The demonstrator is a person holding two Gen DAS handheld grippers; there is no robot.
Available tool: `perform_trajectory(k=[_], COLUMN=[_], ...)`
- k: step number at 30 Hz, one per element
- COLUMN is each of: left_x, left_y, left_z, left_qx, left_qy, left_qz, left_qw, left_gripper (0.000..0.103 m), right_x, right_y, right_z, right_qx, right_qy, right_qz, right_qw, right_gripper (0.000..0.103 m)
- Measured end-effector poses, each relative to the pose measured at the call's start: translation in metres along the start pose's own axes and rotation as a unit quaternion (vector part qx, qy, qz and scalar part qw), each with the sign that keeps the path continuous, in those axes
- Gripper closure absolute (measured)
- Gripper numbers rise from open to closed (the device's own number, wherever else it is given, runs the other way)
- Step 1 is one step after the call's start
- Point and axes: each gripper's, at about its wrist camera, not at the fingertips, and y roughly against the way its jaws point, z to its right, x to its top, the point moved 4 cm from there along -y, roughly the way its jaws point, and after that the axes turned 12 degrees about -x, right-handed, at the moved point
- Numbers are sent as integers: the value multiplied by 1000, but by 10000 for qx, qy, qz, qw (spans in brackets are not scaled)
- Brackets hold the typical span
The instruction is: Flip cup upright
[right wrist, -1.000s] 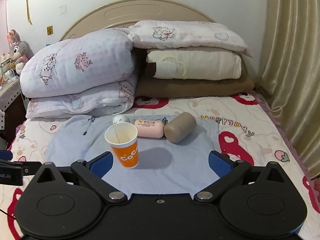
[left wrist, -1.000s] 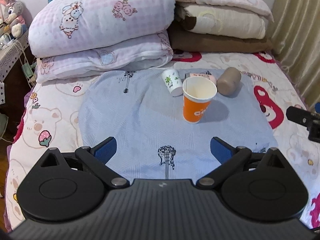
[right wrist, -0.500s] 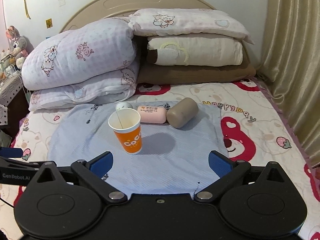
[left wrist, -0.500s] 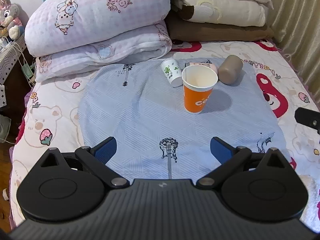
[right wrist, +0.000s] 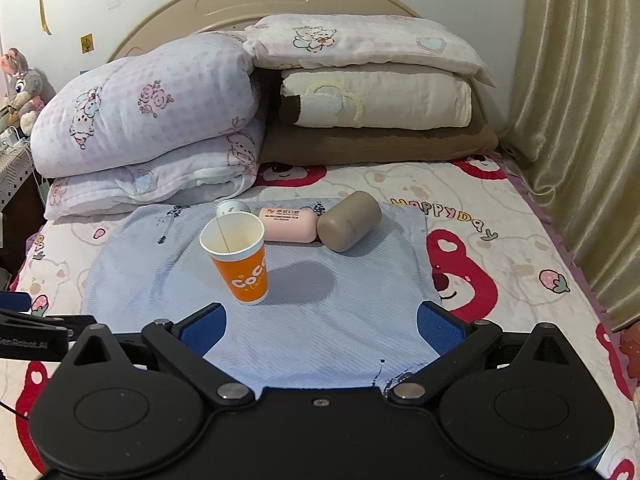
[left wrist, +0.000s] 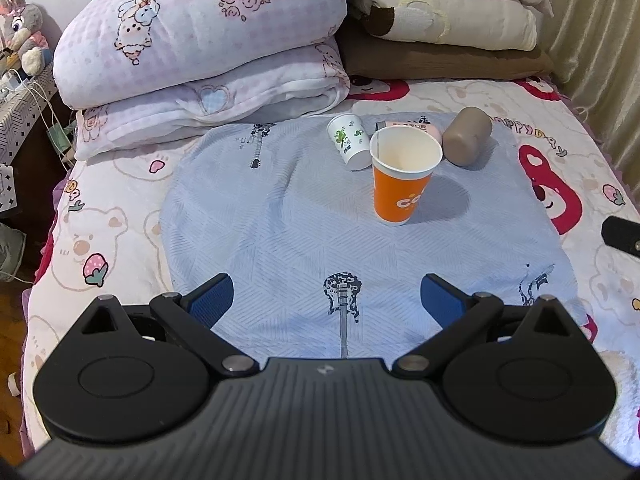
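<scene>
Both grippers are drawn further back since the earlier frames, left gripper [left wrist: 326, 296] and right gripper [right wrist: 322, 326] spread empty, the orange cup [left wrist: 402, 178] seen upright at 12 o'clock on the blue cloth [left wrist: 280, 220]; flipping judged done, only retreat required.

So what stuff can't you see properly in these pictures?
- White cup in the right wrist view: the orange cup hides most of it.
- Pink bottle in the left wrist view: mostly hidden behind the orange cup; its label text is too small to read.
- Brown bottle: its far end faces away in both views.
- Right gripper in the left wrist view: cut off by the picture edge.
</scene>
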Motion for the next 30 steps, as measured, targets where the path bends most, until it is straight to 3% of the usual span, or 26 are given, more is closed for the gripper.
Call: perform_trajectory(k=[30], left_x=[-2], left_y=[-2], left_z=[-10], left_qx=[88], left_qy=[81], left_qz=[-38], left_qw=[9999], left_gripper=[1], right_x=[-3], right_y=[-4], right_z=[2], right_qx=[-12], right_qy=[16], right_qz=[-80], right_qw=[10000], right_gripper=[0])
